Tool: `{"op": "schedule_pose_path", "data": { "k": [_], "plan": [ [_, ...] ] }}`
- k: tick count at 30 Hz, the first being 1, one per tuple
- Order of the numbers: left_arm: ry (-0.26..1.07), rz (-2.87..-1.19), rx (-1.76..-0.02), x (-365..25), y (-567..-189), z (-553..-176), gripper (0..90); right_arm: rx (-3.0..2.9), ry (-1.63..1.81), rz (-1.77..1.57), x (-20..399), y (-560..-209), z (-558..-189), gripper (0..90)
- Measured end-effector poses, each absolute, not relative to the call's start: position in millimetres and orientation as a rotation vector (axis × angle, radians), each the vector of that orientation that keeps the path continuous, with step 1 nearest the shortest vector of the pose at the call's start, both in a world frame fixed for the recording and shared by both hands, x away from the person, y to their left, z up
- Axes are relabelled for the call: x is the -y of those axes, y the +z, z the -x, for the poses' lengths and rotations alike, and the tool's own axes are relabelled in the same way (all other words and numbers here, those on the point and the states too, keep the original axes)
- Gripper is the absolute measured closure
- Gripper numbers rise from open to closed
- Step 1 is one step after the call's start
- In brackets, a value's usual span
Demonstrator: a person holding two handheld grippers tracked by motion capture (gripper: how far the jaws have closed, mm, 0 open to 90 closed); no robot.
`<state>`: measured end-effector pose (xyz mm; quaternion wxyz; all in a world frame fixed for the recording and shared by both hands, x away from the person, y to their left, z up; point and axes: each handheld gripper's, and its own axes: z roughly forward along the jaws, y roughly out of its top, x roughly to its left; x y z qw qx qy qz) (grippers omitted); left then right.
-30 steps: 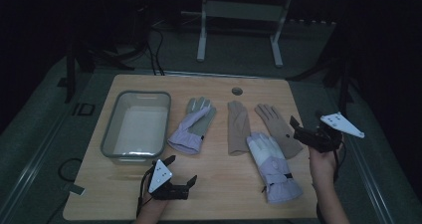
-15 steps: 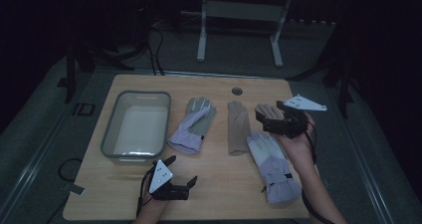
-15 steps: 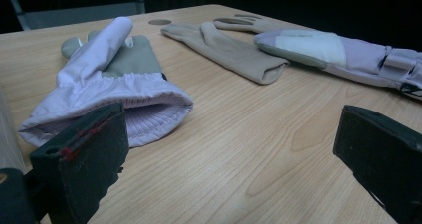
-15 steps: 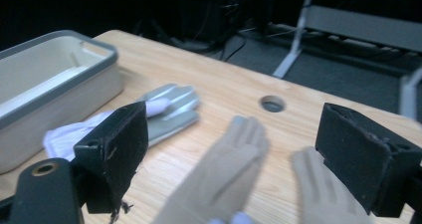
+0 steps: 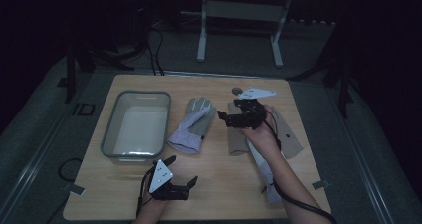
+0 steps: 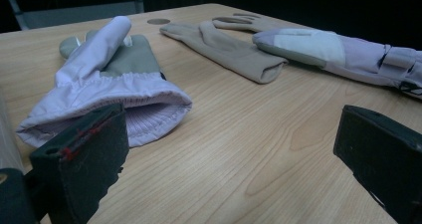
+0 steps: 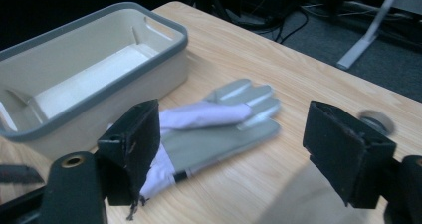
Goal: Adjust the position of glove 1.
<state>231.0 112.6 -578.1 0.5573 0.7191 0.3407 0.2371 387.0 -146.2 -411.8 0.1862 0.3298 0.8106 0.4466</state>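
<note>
A lilac-and-grey work glove lies mid-table, cuff toward me, next to a grey-rimmed tray. My right gripper hovers over a tan glove and points left at the lilac glove. Its jaws stand open and have just been closing a little, with nothing gripped between them. My left gripper rests open near the table's front edge, facing the same glove's cuff. A second lilac glove lies partly under the right forearm, and a second tan glove lies to its right.
The tray is empty. A round cable hole sits at the table's far edge. In the left gripper view the tan glove and the second lilac glove lie beyond bare wood. Dark floor, cables and a stand surround the table.
My right gripper has travelled left from the table's right edge, across the tan gloves, to just right of the lilac glove in the middle. The left gripper has stayed put.
</note>
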Motion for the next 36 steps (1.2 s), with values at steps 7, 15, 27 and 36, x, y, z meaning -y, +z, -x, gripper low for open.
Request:
{"op": "schedule_pose_path", "data": {
  "k": [7,15,27,36],
  "plan": [
    [0.556,-1.697,-0.802,-112.6,-578.2,-231.2,1.2,-2.351,1.236,-0.908,99.2,-427.6,-404.6,25.7],
    [0.554,-1.701,-0.796,-112.3,-578.1,-231.4,1.2,-2.4,1.201,-0.963,58.1,-453.3,-422.7,27.5],
    [0.542,-1.704,-0.796,-112.6,-578.1,-232.0,1.2,-2.435,1.047,-1.082,29.7,-509.0,-442.5,25.2],
    [0.546,-1.706,-0.795,-112.3,-578.1,-231.8,1.2,-2.425,0.901,-1.165,22.3,-550.9,-444.4,26.0]
  ]
}}
